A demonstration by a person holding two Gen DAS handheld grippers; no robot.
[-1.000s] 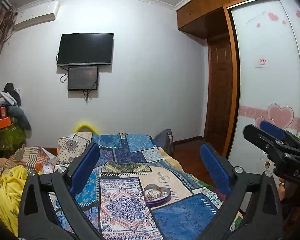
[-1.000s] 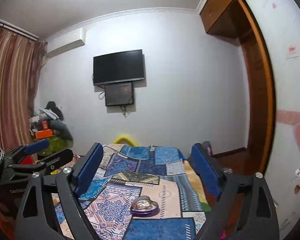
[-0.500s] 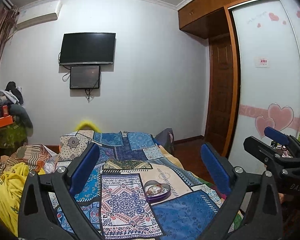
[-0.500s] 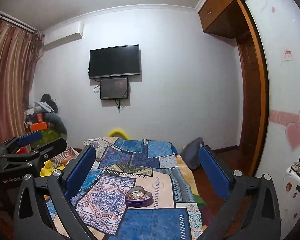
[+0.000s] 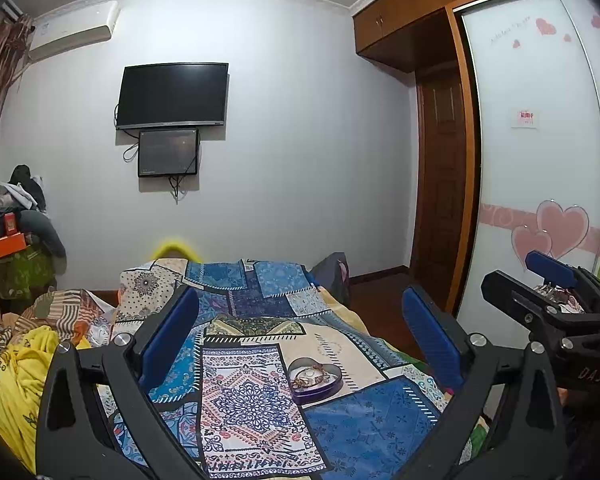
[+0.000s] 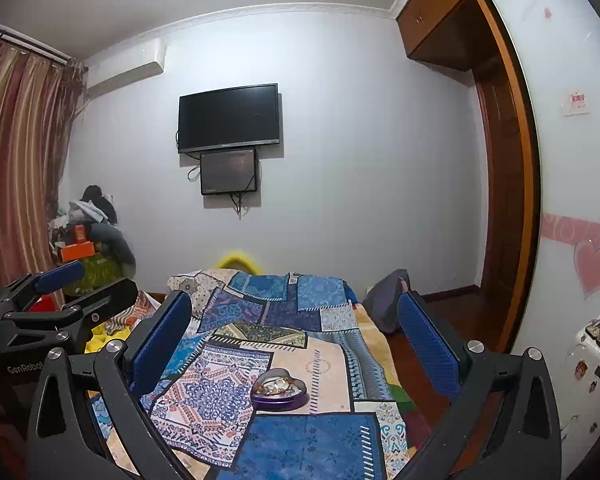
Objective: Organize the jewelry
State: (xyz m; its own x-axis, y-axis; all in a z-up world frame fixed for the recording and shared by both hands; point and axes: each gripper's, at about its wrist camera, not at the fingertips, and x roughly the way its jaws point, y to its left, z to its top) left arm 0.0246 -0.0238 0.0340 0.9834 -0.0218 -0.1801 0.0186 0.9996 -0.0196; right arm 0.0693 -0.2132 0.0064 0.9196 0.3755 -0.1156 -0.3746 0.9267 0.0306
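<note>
**Both grippers spread wide above the bed**

Left gripper (image 5: 300,336), from its own camera, stands released and empty; the heart-shaped tin (image 5: 315,379) of jewelry sits on the patchwork quilt (image 5: 352,428) ahead. From the right wrist, right gripper (image 6: 294,334) gapes empty, tin (image 6: 280,390) beyond its pads.

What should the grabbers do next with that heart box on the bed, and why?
Probably bring the right gripper forward and down toward the purple heart-shaped tin on the patchwork quilt. Its jaws are wide open and empty, the tin with jewelry inside lies ahead between its fingers, and neither gripper touches it yet.
</note>
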